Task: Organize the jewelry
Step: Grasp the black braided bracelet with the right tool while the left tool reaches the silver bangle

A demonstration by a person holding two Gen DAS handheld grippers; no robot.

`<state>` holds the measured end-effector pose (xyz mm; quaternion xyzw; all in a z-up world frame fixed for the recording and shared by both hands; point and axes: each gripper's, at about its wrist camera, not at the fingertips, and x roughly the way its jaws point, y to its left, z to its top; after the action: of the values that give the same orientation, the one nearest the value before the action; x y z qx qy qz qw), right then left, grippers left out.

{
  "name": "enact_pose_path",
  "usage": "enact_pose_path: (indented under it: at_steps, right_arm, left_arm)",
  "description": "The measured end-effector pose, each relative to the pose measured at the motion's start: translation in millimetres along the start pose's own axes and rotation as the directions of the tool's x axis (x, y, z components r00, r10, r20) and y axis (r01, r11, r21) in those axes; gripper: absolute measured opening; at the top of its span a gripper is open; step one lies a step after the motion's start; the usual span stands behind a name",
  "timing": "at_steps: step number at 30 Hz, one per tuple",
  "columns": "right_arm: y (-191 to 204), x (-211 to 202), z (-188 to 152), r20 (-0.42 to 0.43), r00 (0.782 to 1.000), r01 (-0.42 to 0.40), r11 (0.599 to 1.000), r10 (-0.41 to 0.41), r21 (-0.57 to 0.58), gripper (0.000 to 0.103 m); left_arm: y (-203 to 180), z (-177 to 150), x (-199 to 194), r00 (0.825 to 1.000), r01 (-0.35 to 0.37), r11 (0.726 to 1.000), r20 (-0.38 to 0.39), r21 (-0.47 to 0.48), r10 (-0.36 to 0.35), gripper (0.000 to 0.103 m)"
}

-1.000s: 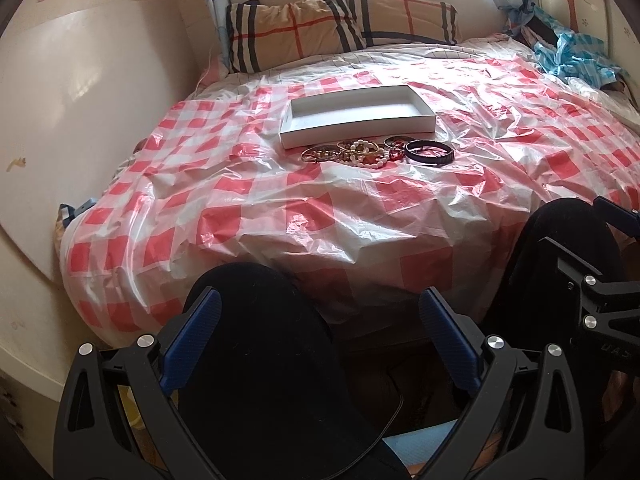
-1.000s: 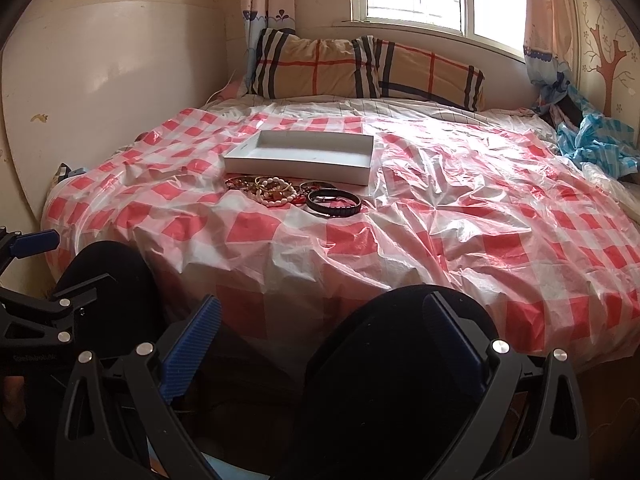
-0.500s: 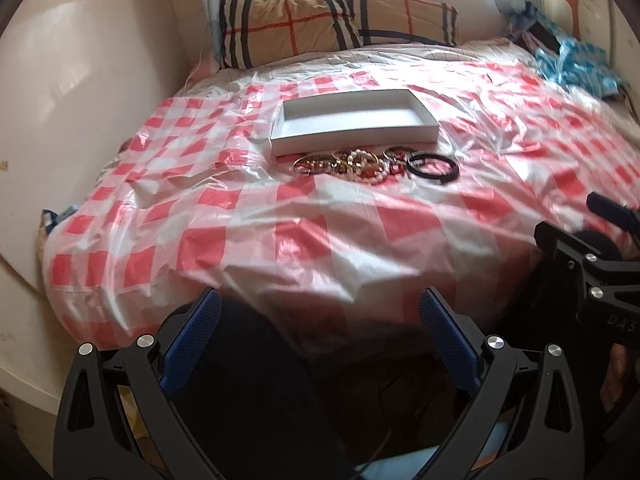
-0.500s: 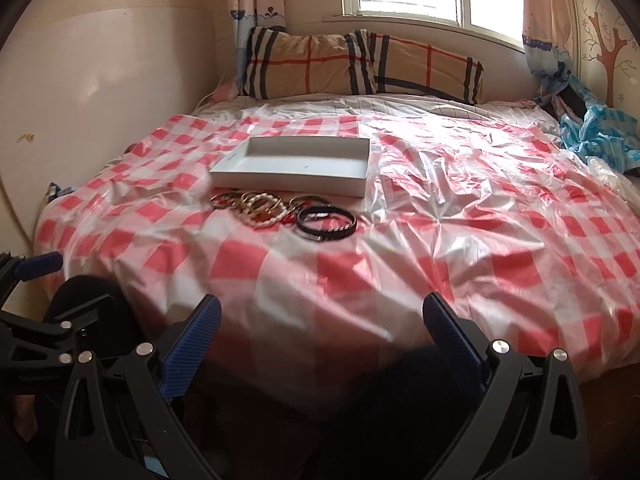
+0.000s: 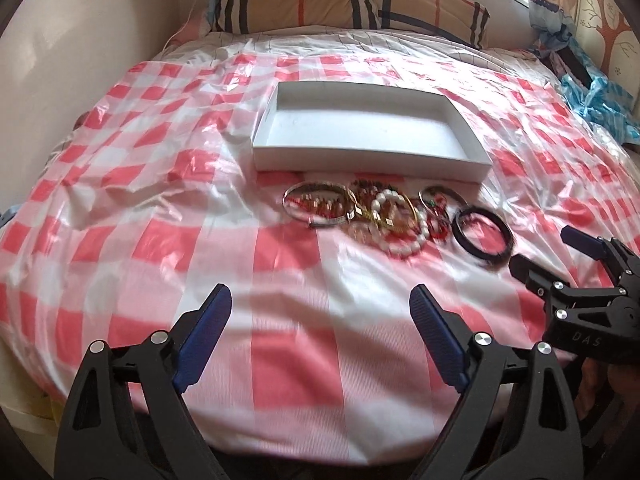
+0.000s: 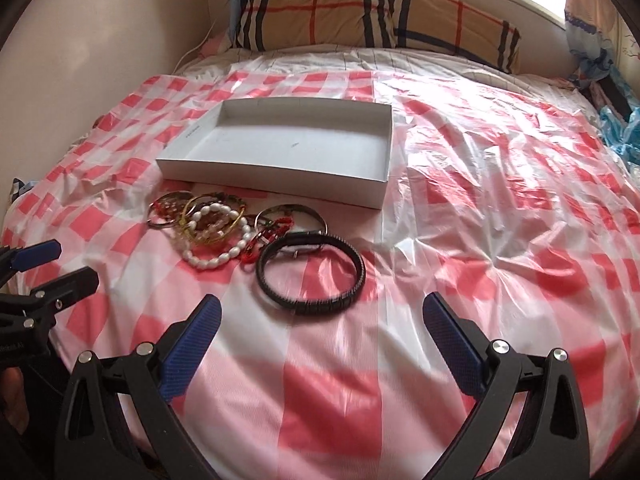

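A shallow white box [image 5: 472,156] [image 6: 272,178] lies open and empty on the bed. Just in front of it lies a cluster of bracelets: a black braided bracelet [image 5: 483,236] [image 6: 311,271], a white pearl bracelet [image 5: 400,246] [image 6: 208,258], a silver bangle [image 5: 316,203], gold bangles [image 6: 212,220] and red bead strands [image 6: 270,236]. My left gripper [image 5: 320,316] is open and empty, hovering short of the cluster. My right gripper [image 6: 320,324] is open and empty, just short of the black bracelet; it also shows in the left wrist view [image 5: 556,256].
The bed is covered by a crinkled red-and-white checked plastic sheet [image 6: 500,220]. A plaid pillow [image 6: 360,16] lies at the head under the window. A wall [image 5: 60,60] runs along the left. Blue cloth [image 5: 592,100] lies at the right edge.
Both grippers have risen from above the person's knees and moved forward over the bed toward the jewelry. Box and bracelets now look much nearer. Both stay open.
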<state>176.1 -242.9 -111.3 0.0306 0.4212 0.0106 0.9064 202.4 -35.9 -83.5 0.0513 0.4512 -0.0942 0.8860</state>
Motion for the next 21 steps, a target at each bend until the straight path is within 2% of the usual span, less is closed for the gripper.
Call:
enact_pose_path:
  at_steps: [5,11,12,13,15,17,19,21]
  right_arm:
    - [2.6,36.7,19.4,-0.053,0.999,-0.018,0.999,0.015,-0.051,0.097]
    - [6.4,62.4,19.5,-0.104,0.993,-0.060,0.996,0.052,-0.073,0.096]
    - [6.2,64.5,18.7,-0.107,0.992,-0.074,0.995,0.066,-0.069,0.087]
    - [4.9,65.9,17.8,-0.113,0.991,-0.080,0.995,0.072,-0.066,0.077]
    - [3.5,67.4,17.3,-0.114,0.988,-0.108,0.993,0.101,-0.056,0.076]
    - [2.1,66.5,17.3,-0.111,0.987,-0.125,0.991,0.119,-0.050,0.073]
    - [0.0,65.1,17.0,-0.107,0.985,-0.140,0.989,0.135,-0.037,0.073]
    - [-0.7,64.0,16.9,-0.102,0.985,-0.145,0.989,0.141,-0.031,0.073]
  left_arm:
    - [11.9,31.1,33.7,1.000,-0.017,0.999,0.025,-0.044,0.018,0.087]
    - [28.7,47.9,65.1,1.000,-0.021,0.996,0.013,-0.092,0.022,0.085]
    - [30.3,49.1,70.2,1.000,-0.023,0.995,0.006,-0.093,0.024,0.084]
    - [30.6,50.7,75.2,1.000,-0.027,0.995,0.001,-0.091,0.027,0.082]
    - [31.9,53.7,87.4,1.000,-0.022,0.996,-0.009,-0.087,0.021,0.073]
    - [33.9,56.0,99.9,0.999,-0.015,0.995,-0.033,-0.097,0.012,0.053]
    - [36.5,57.8,108.1,0.999,0.006,0.994,-0.038,-0.111,-0.010,0.048]
    - [36.4,64.0,112.4,0.999,-0.015,0.995,-0.029,-0.101,0.012,0.044]
